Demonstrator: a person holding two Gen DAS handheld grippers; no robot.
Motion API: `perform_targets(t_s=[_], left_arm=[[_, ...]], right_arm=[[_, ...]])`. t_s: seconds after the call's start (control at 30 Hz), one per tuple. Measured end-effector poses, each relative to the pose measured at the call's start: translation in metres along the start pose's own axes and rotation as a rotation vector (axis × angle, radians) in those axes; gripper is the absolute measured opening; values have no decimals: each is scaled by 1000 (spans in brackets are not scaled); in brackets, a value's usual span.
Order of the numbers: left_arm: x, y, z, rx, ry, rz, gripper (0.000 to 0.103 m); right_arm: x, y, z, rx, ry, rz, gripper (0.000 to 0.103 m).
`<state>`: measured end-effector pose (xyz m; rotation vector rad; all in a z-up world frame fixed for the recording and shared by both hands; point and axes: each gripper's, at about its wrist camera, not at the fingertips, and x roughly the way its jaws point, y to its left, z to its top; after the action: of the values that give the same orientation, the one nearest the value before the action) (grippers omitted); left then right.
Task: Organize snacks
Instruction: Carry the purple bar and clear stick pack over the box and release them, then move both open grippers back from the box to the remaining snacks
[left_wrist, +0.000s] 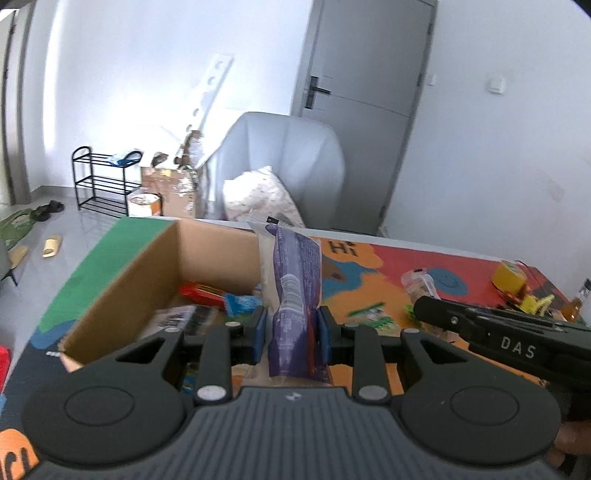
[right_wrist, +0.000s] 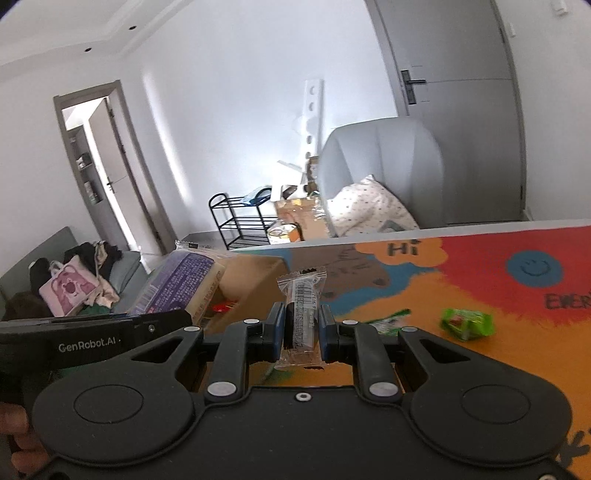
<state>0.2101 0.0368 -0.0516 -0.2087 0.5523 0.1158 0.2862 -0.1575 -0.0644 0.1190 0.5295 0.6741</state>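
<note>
Left wrist view, left gripper: the left gripper (left_wrist: 291, 334) is clenched on a purple snack packet (left_wrist: 295, 291), blue pads pressing on both sides.
Left wrist view, packet axis: the packet stands upright between the jaws, its long axis running away from the camera, its top end sticking out well past the pads.
Left wrist view, target: an open cardboard box (left_wrist: 122, 284) lies just ahead and to the left of the held packet; a red packet (left_wrist: 201, 291) and a blue wrapper (left_wrist: 242, 302) already lie inside.
Left wrist view, edges: the packet's top end sits over the box's right side, so it looks nearly placed for a drop. The box's right wall is hidden behind the packet.
Left wrist view, right side: the right gripper's black body reaches in from the right, above a colourful mat (left_wrist: 373, 266) on which loose snacks and a yellow tape roll (left_wrist: 509, 275) lie.

Right wrist view, right gripper: the right gripper (right_wrist: 302, 325) is grasping a small clear-wrapped snack bar (right_wrist: 301, 314), held upright, long axis pointing away.
Right wrist view, direction: the cardboard box (right_wrist: 255, 280) lies ahead and to the left, with the left gripper's purple packet (right_wrist: 181, 284) tilted over it.
Right wrist view, nearer hand: by my judgement the left hand is closer to the box; the right must travel left, and the two could crowd each other.
Right wrist view, open room: the mat (right_wrist: 480, 288) to the right is mostly free, with green wrapped snacks (right_wrist: 467, 323) near.
</note>
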Motion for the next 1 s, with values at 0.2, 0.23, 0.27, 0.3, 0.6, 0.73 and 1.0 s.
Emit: perform_targets(t_s=[0.2,0.23,0.27,0.3,0.6,0.73,1.0], left_arm=[[1,25,4,-36,-5,31,28],[2,28,5,-38,-3,31,28],[3,31,5,-37,1,30,29],[4,34,6,-39,5,32,29],[-2,60,12,-86,-20,91,32],[-5,72,13,-109,-18,110,35],[-10,85,15,-126,-29,120,46]], right_arm=[[11,19,4,-29,8,17,17],[13,22,6,-33,10,19,17],[15,25,7,-35,11,22,17],[17,28,8,-38,13,25,17],[36,52,16,-68,25,61,17],[45,62,20,-75,32,77,17],[55,83,31,-93,20,111,17]])
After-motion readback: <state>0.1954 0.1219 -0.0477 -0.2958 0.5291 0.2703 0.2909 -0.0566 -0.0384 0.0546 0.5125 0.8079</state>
